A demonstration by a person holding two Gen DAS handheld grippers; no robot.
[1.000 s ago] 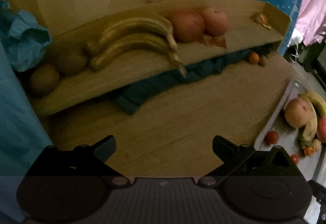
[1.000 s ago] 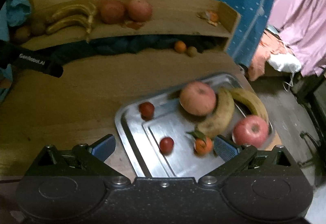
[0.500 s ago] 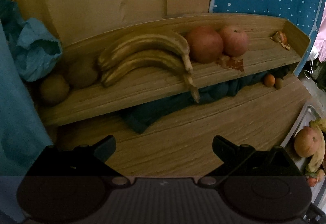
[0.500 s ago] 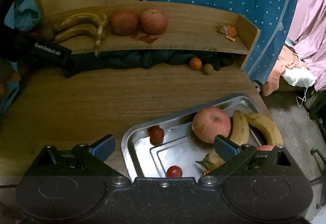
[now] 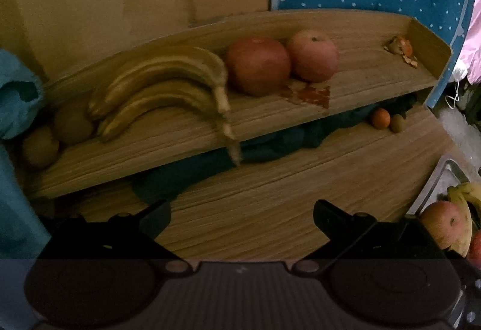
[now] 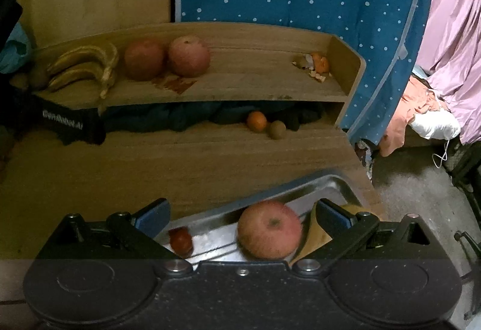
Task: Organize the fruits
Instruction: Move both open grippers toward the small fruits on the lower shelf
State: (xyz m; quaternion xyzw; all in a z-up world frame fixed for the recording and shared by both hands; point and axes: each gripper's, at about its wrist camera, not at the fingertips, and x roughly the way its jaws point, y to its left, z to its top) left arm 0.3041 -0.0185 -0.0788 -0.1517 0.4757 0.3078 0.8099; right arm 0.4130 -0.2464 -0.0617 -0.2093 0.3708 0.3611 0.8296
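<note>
On the shelf (image 5: 354, 89), bananas (image 5: 156, 89) lie left of two apples (image 5: 258, 65); tray (image 6: 336, 182) lies in front.

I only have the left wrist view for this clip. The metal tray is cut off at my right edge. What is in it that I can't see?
Observer: In the right wrist view a small red fruit lies in the tray, left of the apple.
Operator: Is the right gripper holding anything?
Observer: No. The right gripper is open and empty, with the apple showing between its fingers.
Operator: What lies to the right of the shelf, past the blue cloth?
Observer: Pink fabric hangs there, with a white bundle below it.
</note>
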